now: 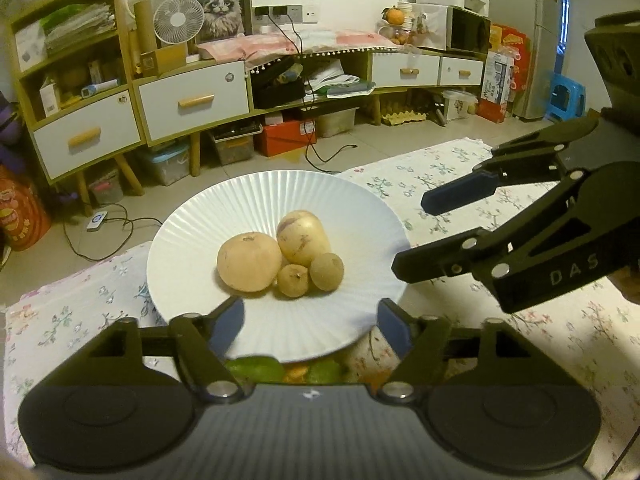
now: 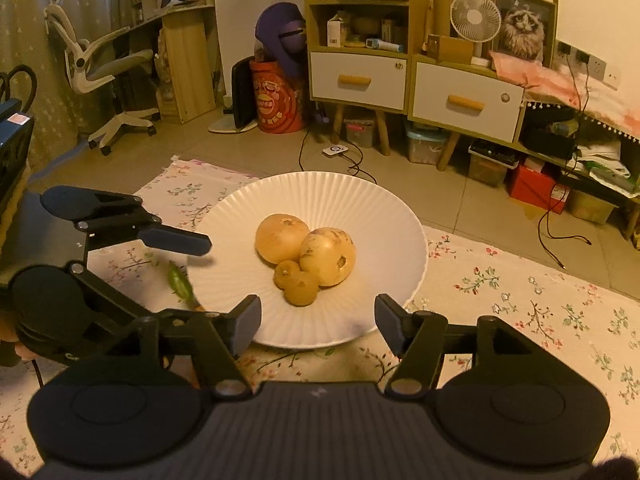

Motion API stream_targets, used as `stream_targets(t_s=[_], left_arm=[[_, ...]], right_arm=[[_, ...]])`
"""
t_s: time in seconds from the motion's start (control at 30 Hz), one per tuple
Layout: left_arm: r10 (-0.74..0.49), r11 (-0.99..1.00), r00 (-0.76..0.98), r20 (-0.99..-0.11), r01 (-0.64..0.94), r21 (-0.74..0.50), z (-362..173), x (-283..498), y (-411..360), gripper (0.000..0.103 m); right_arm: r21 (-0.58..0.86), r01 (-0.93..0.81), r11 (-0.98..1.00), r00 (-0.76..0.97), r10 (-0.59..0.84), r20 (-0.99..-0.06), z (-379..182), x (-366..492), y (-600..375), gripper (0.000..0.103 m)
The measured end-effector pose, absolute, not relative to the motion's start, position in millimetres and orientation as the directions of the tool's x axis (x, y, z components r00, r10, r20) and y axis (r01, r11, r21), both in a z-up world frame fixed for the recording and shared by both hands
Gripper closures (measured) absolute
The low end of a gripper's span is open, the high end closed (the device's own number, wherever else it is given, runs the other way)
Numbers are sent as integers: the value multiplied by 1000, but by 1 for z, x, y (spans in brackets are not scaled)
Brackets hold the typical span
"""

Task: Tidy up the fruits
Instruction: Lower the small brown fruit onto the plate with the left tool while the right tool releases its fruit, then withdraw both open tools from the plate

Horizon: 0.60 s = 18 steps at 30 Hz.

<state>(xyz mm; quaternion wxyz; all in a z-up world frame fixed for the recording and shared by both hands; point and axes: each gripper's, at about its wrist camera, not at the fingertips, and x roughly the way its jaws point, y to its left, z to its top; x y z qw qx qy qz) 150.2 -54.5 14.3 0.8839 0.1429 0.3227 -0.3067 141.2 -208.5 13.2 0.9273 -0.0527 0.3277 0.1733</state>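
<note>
A white ribbed plate [image 1: 240, 200] [image 2: 320, 188] sits on a floral cloth. It holds two large pale yellow round fruits [image 1: 249, 262] [image 2: 281, 238] and two small brown fruits [image 1: 327, 271] [image 2: 302, 288], all touching. My left gripper [image 1: 311, 314] [image 2: 200, 276] hovers open over the plate's near rim with nothing between its pads. At the plate's right rim in the left wrist view, my right gripper [image 1: 412, 236] [image 2: 316, 312] is open and holds nothing. Green fruit [image 1: 252, 368] [image 2: 180, 284] and an orange piece [image 1: 296, 372] show just past the plate's edge, partly hidden.
The floral tablecloth [image 1: 460, 168] [image 2: 520, 300] ends at the table's far edge just behind the plate, with floor and cables beyond. A low cabinet with white drawers [image 1: 192, 100] [image 2: 464, 100] lines the far wall.
</note>
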Motion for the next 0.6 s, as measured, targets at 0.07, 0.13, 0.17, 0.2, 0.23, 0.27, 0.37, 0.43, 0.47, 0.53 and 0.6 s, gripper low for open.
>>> stream_targets(t_s=[0.07, 0.13, 0.17, 0.2, 0.23, 0.27, 0.37, 0.43, 0.47, 0.53, 0.6], left_arm=[[-446, 770, 609, -656, 635, 65, 17, 145, -52, 25], [-442, 772, 610, -657, 632, 68, 19, 140, -49, 24], [-440, 774, 611, -658, 630, 67, 21, 138, -48, 22], [-437, 776, 612, -659, 627, 67, 22, 136, -46, 21], [-434, 779, 613, -660, 624, 67, 24, 134, -45, 20], [-432, 781, 613, -661, 621, 66, 25, 131, -44, 17], [-418, 792, 616, -667, 607, 64, 29, 124, -39, 15], [-409, 801, 621, -669, 596, 63, 32, 118, -35, 13], [-404, 805, 623, -670, 590, 63, 33, 115, -33, 11], [-394, 815, 629, -671, 576, 61, 34, 109, -28, 9], [-390, 824, 632, -670, 564, 52, 35, 104, -23, 8]], right_arm=[[16, -357, 934, 726, 288, -625, 15, 136, -208, 37], [12, -359, 933, 726, 288, -625, 16, 130, -207, 35], [9, -361, 932, 725, 287, -626, 17, 127, -206, 34], [6, -362, 932, 726, 286, -625, 18, 124, -205, 33], [5, -361, 932, 727, 285, -625, 19, 121, -205, 30], [3, -362, 932, 727, 284, -625, 20, 118, -204, 28], [-1, -364, 931, 731, 285, -620, 23, 109, -201, 24], [0, -363, 932, 733, 286, -618, 24, 102, -199, 22], [1, -363, 932, 733, 286, -617, 24, 99, -198, 20], [-2, -364, 932, 733, 285, -617, 25, 94, -196, 18], [-10, -357, 934, 733, 274, -622, 25, 89, -193, 17]])
